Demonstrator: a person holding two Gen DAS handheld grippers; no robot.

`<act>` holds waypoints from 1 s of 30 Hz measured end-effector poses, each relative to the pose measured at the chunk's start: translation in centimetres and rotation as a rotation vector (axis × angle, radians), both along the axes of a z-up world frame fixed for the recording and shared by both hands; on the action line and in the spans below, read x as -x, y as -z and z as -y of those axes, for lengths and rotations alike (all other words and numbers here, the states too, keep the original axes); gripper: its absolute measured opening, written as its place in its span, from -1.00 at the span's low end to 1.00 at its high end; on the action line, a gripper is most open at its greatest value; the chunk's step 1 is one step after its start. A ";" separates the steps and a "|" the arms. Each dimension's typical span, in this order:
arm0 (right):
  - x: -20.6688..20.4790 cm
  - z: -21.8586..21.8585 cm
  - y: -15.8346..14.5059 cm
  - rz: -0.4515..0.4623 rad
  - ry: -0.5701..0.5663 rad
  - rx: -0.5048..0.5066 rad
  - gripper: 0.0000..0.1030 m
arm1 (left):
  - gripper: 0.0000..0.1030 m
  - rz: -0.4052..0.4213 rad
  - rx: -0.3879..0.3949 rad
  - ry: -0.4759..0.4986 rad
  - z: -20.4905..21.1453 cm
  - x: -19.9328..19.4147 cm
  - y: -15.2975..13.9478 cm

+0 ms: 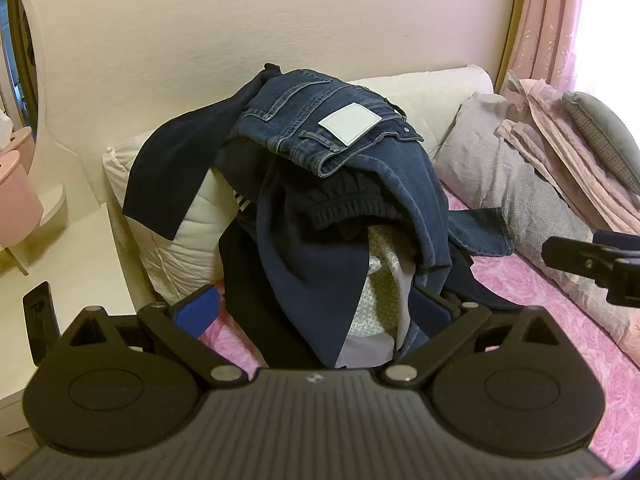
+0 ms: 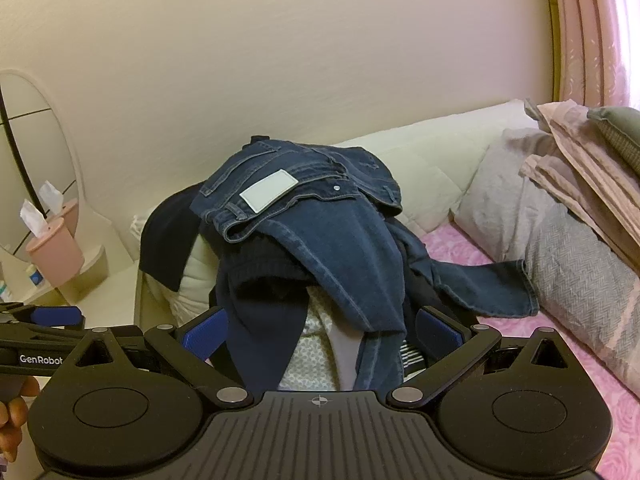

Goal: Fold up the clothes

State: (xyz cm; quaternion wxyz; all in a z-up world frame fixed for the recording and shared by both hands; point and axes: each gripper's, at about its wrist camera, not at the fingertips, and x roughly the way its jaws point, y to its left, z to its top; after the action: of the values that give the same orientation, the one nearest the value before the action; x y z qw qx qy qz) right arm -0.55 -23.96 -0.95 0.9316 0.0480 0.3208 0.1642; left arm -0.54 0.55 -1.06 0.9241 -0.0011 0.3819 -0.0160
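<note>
Your pile of clothes [image 1: 320, 208] sits on the pink bed [image 1: 560, 320], leaning on the white pillow [image 1: 176, 248] at the far side, with the jeans [image 1: 340, 128] on top. Both your left tongs [image 1: 316, 312] and right tongs [image 2: 320, 332] are wide open and hold nothing. The jeans look thick, heavy and floppy, so grab them by the stiff waistband near the white patch [image 2: 267, 196].

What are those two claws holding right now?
Nothing. Both the left gripper and right gripper are open, facing the pile of clothes with jeans on top.
</note>
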 end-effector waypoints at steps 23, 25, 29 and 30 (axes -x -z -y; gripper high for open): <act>2.0 2.0 -0.1 0.071 -0.042 0.027 0.99 | 0.93 0.108 -0.214 0.144 2.2 2.0 -0.3; 2.4 2.7 0.0 0.076 -0.045 0.021 0.99 | 0.93 0.130 -0.261 0.168 2.6 2.6 -0.4; 2.5 3.7 0.4 0.070 -0.063 0.004 0.99 | 0.93 0.164 -0.363 0.224 3.1 2.8 -0.3; 2.4 3.8 0.5 0.068 -0.067 0.004 0.99 | 0.93 0.176 -0.394 0.244 3.1 2.5 -0.2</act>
State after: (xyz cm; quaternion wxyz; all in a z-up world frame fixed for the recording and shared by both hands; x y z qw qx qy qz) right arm -2.90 -27.72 -1.46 0.9361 0.0297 0.2905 0.1961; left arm -3.08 -2.60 -0.83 0.9274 0.2265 0.2928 -0.0530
